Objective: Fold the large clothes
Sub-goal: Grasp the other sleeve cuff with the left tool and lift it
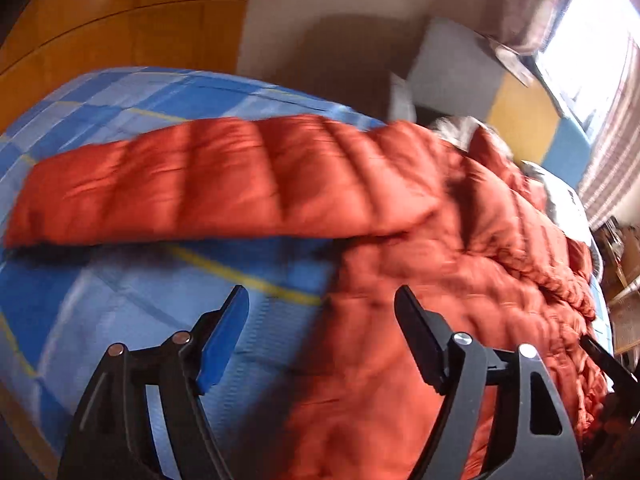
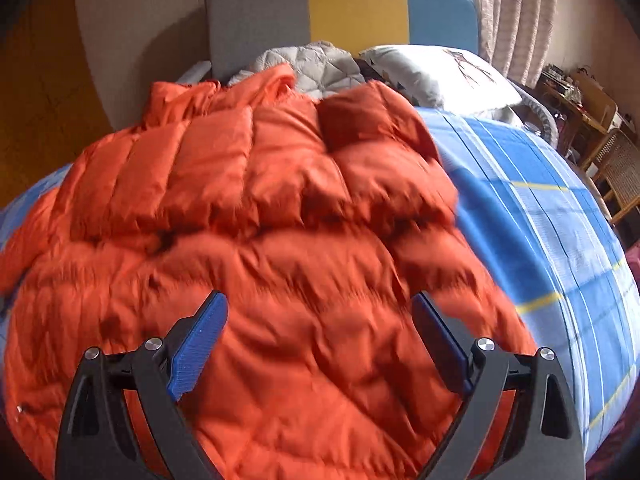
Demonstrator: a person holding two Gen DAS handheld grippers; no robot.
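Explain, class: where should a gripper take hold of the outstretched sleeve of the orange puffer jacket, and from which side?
Probably at the cuff end of the sleeve, from the left in the left wrist view: it lies flat on the blue checked sheet, its free edge exposed. The open left gripper is nearest.

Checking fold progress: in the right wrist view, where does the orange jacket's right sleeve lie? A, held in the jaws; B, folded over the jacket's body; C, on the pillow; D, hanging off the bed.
B: the sleeve lies across the orange jacket, both grippers empty.
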